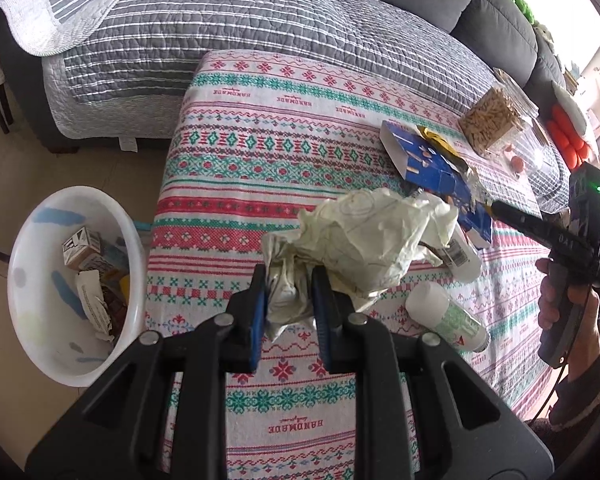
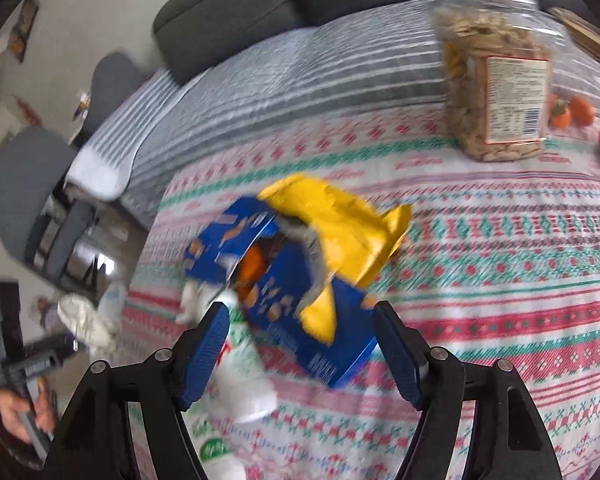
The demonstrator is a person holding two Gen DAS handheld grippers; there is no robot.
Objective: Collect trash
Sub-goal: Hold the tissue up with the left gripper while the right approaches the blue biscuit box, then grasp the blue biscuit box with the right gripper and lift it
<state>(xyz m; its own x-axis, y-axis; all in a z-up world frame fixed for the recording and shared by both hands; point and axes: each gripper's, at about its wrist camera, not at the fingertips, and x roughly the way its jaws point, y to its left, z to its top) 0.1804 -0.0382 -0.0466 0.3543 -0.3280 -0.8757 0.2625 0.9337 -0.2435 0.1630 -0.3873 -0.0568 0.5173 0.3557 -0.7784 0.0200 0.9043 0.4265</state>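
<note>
My left gripper [image 1: 288, 300] is shut on a crumpled pale green paper wad [image 1: 364, 236], held above the patterned tablecloth [image 1: 268, 128]. A white bin [image 1: 44, 340] with trash inside stands on the floor to the left. My right gripper [image 2: 300, 344] is open, its jaws on either side of a torn blue box [image 2: 292, 304] with a yellow wrapper [image 2: 340, 216] on it. The blue box also shows in the left wrist view [image 1: 432, 168], with the right gripper [image 1: 496, 208] reaching it. Two white bottles [image 1: 448, 316] lie on the cloth.
A clear jar of nuts [image 2: 496, 76] stands at the table's far side, with small orange-red fruits [image 2: 580, 116] beside it. A grey sofa with a striped quilt [image 1: 220, 32] runs behind the table. The right view is motion-blurred.
</note>
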